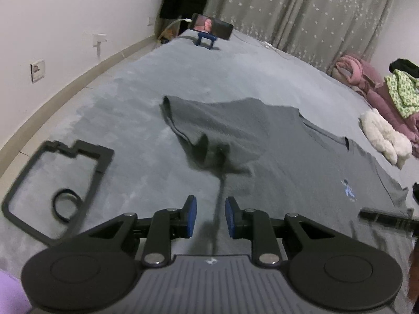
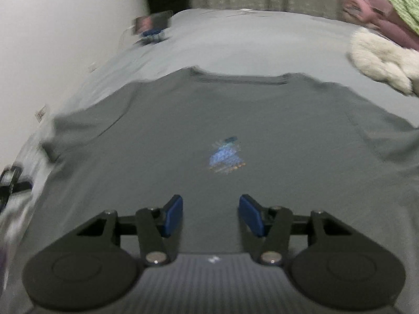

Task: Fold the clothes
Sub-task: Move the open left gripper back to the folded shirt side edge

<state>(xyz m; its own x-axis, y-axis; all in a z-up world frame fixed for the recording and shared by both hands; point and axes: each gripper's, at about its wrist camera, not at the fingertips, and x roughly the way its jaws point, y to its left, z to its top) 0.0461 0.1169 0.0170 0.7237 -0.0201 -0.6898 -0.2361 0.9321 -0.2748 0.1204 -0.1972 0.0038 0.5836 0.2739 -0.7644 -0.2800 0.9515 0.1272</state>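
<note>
Left wrist view: the left tool (image 1: pixel 208 216) is held low and level over the bed (image 1: pixel 125 120), pads parted and grasping nothing, aimed at the crumpled sleeve of the grey T-shirt (image 1: pixel 235 133) lying ahead of it. Right wrist view: the right tool (image 2: pixel 210 216) hovers over the shirt's lower front, released and empty, the shirt spread flat with its blue print (image 2: pixel 226 158) beyond the fingertips.

My right wrist view is smeared by motion blur: the T-shirt's (image 2: pixel 222 120) blue print (image 2: pixel 226 155) is unreadable, and the phone (image 2: pixel 151 23) beyond its collar is a smudge. The shirt's right sleeve runs off the frame edge.
</note>
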